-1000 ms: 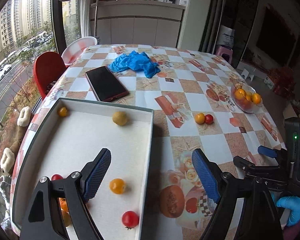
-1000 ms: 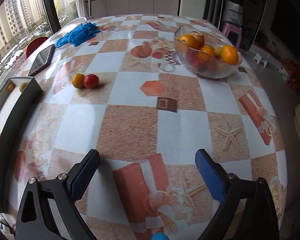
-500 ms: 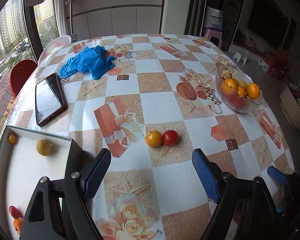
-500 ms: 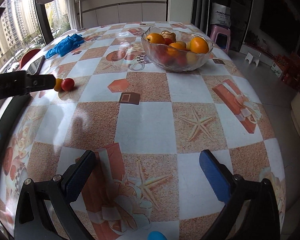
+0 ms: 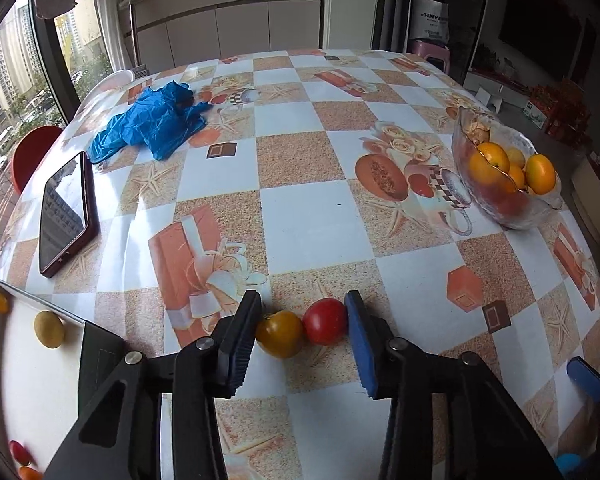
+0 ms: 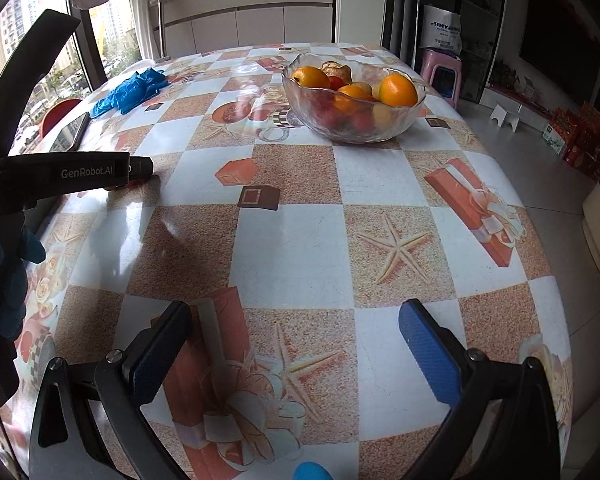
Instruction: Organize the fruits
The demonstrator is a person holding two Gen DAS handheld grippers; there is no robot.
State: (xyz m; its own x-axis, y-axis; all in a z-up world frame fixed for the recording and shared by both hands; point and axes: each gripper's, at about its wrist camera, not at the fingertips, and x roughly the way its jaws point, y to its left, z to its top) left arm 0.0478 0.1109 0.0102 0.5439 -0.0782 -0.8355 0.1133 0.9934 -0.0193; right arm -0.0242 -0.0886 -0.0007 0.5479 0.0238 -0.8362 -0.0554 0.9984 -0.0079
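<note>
Tomatoes first: an orange tomato (image 5: 279, 334) and a red tomato (image 5: 326, 321) sit touching each other on the checkered surface (image 5: 300, 216), and the left claw (image 5: 302, 334) is down around both. Its jaws have just been closing in, with the pair between them. The dark pad looks to be right against the orange one and the blue pad right beside the red one, but whether they're actually squeezing yet is hard to call.

Off to the left there's a white tray (image 5: 100, 344) with a yellowish fruit (image 5: 49, 329) and a few small ones along its edges. A phone (image 5: 66, 212) lies beyond the tray, and a crumpled blue glove (image 5: 152, 122) farther back.

The right claw (image 6: 292, 350) hangs over bare tablecloth with its jaws wide apart and nothing between them. Ahead of it stands a glass bowl (image 6: 354, 130) full of oranges and other fruit, well apart from the two tomatoes.
</note>
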